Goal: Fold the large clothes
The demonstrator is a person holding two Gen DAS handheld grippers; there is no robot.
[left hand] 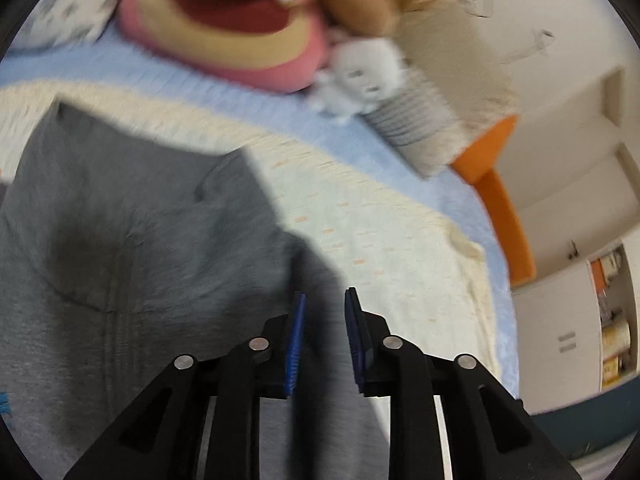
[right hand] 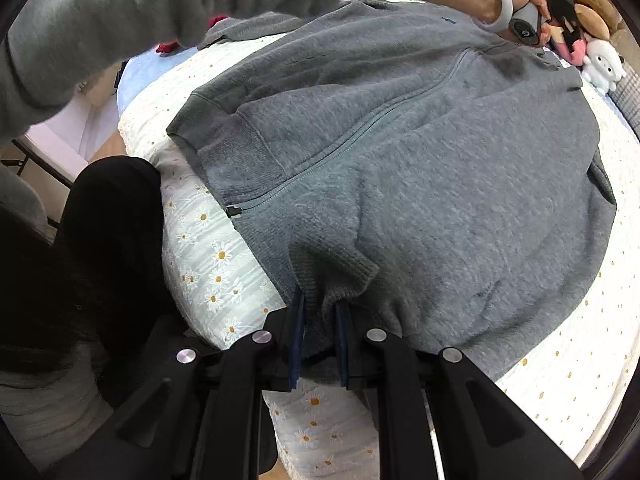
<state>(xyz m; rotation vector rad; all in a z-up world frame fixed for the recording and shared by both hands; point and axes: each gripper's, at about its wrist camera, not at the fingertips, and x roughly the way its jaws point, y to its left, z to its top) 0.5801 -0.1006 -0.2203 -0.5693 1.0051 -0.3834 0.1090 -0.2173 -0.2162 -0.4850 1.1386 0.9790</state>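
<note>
Grey fleece jacket (right hand: 420, 152) lies zipped on the bed (right hand: 560, 368). Right gripper (right hand: 320, 320) clamps its ribbed cuff; left gripper (left hand: 325, 340), released, hovers over the jacket. Best lay the sleeve flat across the jacket's front.

A grey zip-front sweatshirt (right hand: 420, 160) lies spread flat on the daisy-print bed cover (right hand: 208, 256), zipper closed and running diagonally from near left to far right. Its ribbed hem faces near, one bunched section pinched up. One sleeve lies folded across the body.
</note>
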